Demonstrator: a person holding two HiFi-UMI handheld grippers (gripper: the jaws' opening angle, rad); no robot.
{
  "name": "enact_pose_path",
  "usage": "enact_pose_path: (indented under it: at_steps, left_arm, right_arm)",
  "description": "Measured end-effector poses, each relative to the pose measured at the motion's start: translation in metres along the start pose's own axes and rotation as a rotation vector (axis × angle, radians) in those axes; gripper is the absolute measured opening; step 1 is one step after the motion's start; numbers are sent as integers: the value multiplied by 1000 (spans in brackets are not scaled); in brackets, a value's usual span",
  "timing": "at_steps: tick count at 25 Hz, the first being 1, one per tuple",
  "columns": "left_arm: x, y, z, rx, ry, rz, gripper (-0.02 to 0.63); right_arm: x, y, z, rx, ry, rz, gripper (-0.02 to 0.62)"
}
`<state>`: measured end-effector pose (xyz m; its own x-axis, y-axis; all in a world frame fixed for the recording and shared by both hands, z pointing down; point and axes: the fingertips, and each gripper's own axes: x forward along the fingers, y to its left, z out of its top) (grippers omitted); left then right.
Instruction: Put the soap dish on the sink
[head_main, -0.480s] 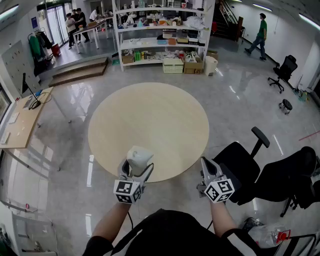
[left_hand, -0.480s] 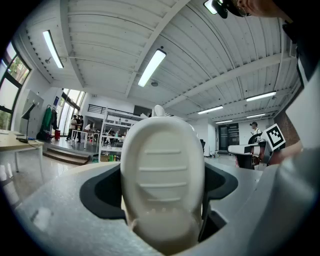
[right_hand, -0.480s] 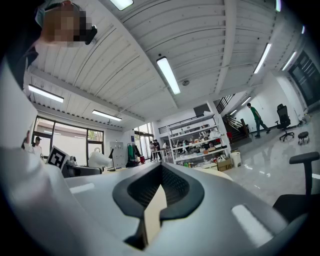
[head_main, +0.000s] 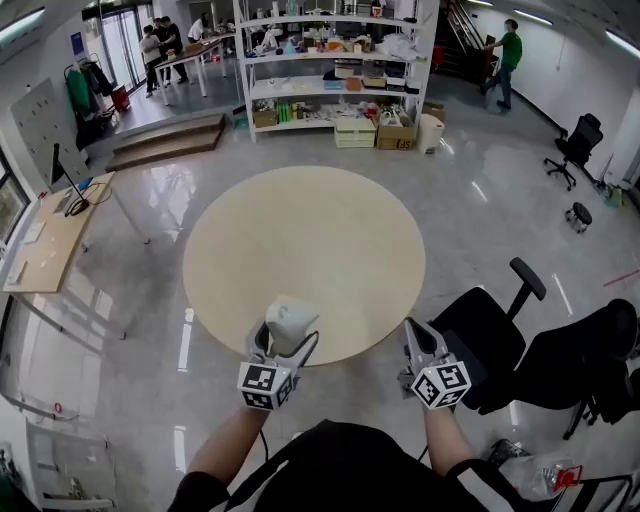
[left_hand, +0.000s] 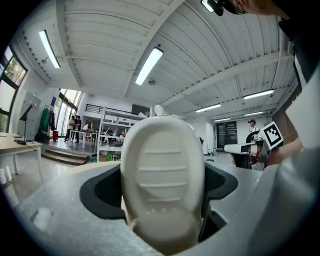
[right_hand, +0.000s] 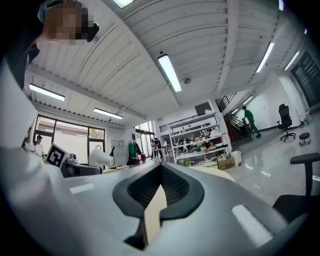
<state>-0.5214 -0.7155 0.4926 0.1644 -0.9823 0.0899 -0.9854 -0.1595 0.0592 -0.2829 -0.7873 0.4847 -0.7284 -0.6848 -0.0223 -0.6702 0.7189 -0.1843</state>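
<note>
In the head view, low and left of centre, our left hand-held gripper (head_main: 285, 345) is clamped on the white soap dish (head_main: 291, 322). It carries the dish in the air over the near edge of the round tabletop (head_main: 300, 240). Low and right of centre, the right hand-held gripper (head_main: 420, 340) has its jaws drawn together on nothing. It sits beside a black office chair (head_main: 490, 340). We see no sink anywhere in this view.

In the left gripper view the soap dish (left_hand: 162, 180) fills the middle of the frame, ribbed face toward us, standing on edge between widely spread jaws that press its sides. Shelves (left_hand: 107, 145) stand far off at middle left.

In the right gripper view the jaws (right_hand: 159, 200) meet at lower centre, with only a pale sliver of tabletop showing between them and nothing held.

We judge the carry has barely begun. The dish looks smooth and rounded and is held only by its sides, so a quick turn or a slackened squeeze could let it slide out and drop onto the tabletop or the floor. With the sink out of view, we may also have to walk, and the chair close on the right could catch an elbow.
</note>
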Motion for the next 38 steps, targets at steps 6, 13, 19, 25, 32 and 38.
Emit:
enact_pose_path:
  at_steps: [6,13,19,25,32,38]
  left_arm:
    - [-1,3,-3,-14,12,0,466]
    - [2,0,-2,-7,17,-11,466]
    - [15,-23,-3,-5,23,-55,466]
    - [37,-59,2,7,25,-121,466]
    - [79,-128,0,-3,24,-241,466]
    - [104,-187,-2,-20,13,-359,466]
  right_arm:
    - [0,-1,-1,7,1,-3,5]
    - [-5,-3,2,34,-13,-8,5]
    - [-27,-21,1,39,-18,-55,5]
    - [-57,-48,9,48,-45,-122,5]
    - [-111,-96,16,37,-56,-229,6]
    - [-160,-129,21,17,-65,-333,6]
